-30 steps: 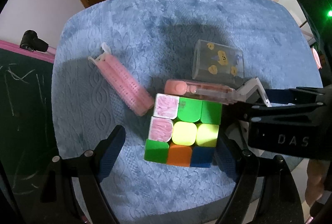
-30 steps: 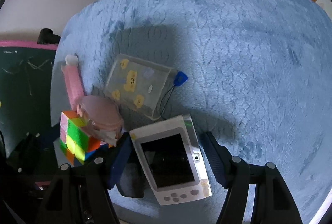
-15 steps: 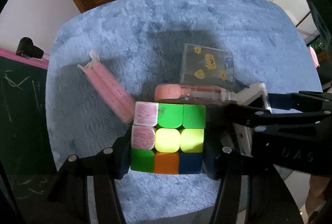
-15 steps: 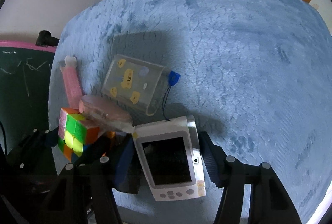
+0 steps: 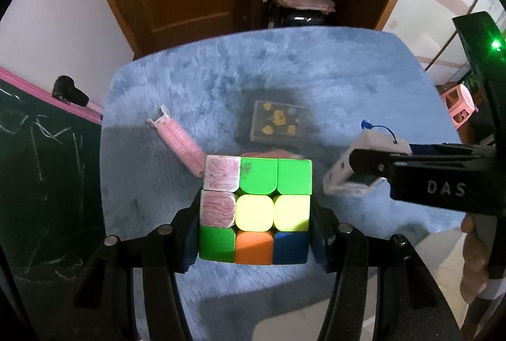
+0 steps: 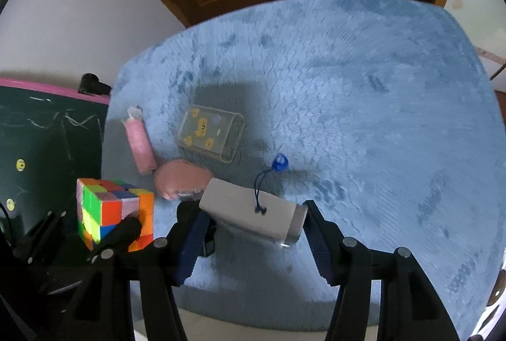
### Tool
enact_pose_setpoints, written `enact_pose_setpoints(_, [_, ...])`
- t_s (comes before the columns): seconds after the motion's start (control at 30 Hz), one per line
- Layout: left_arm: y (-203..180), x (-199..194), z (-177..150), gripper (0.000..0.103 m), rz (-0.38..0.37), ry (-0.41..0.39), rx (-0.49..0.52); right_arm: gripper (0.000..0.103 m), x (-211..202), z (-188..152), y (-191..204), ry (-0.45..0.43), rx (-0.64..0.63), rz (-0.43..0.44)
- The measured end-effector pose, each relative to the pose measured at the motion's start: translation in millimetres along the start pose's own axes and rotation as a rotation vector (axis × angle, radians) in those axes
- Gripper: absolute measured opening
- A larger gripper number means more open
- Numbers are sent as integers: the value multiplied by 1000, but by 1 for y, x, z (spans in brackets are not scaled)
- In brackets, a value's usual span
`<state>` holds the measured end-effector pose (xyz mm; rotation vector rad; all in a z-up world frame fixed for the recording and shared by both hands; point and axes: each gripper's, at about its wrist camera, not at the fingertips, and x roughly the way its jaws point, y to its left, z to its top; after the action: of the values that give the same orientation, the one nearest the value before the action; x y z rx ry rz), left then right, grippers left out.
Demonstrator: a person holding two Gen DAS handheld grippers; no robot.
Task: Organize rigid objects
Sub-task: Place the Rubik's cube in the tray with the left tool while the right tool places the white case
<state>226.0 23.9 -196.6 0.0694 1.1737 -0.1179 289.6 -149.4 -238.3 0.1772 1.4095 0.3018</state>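
Rubik's cube is clamped in the left hand-held gripper, one finger pad flat on each side face, and it looks lifted a bit clear of the blue fuzzy tabletop. Hard plastic, light, boxy, so flat faces like that are the right place to pinch it. The catch is the layers can twist, so squeezing across the middle of two opposite faces is probably safer than catching just one row, and the glossy stickers might be a little slick

The right hand-held gripper is closed on the white handheld device, held by its two long edges and tilted, with a blue lanyard draped over its back. That one's rigid too but likely a touch heavier, and it seems to have a screen, so edge grip beats pressing on a face. Looks off the surface as well, though it's hard to be sure

Left lying on the tabletop: a pink hair roller, a clear case with yellow duck stickers and a round pink compact just beside the roller. The roller will roll if nudged and the compact is low and flat, so those should be trickier to grab
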Motion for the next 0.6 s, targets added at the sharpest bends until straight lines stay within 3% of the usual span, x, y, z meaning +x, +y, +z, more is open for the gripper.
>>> enact_pose_setpoints(0.3, [-25, -57, -16, 59, 3, -68, 31, 60, -62, -24, -1, -89, -12, 16])
enact_pose_setpoints(0.6, [-60, -117, -59, 59, -19, -106, 75, 60, -153, -90, 0, -186, -112, 38])
